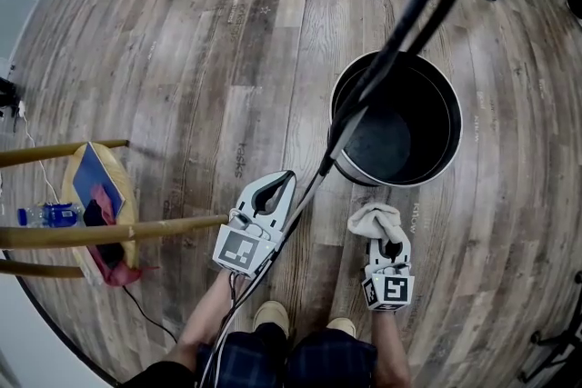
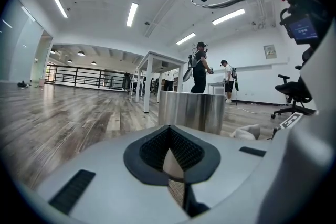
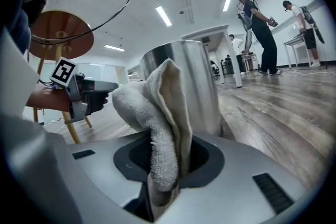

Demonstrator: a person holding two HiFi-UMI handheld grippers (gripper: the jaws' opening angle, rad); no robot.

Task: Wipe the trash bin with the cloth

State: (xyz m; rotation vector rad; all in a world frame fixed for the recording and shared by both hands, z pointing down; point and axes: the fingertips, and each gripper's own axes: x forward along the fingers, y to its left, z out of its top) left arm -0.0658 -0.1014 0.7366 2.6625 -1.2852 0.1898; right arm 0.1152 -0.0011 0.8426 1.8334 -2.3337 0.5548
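Right gripper [image 1: 386, 248]: fingers clenched on one white cloth [image 3: 157, 128]. Left gripper [image 1: 284, 182]: fingers closed together, empty. One steel trash bin [image 1: 427, 136] stands upright on the floor, just ahead of the cloth. Only the head view shows its dark inside.

Head view: looks steeply down on the plank floor [image 1: 182, 59]; trash bin [image 1: 427, 132] ahead. Left gripper view: low, near floor level, facing the bin's side, close. Right gripper view: low, closer, bin wall just behind the cloth [image 3: 157, 113]. All share the bin.
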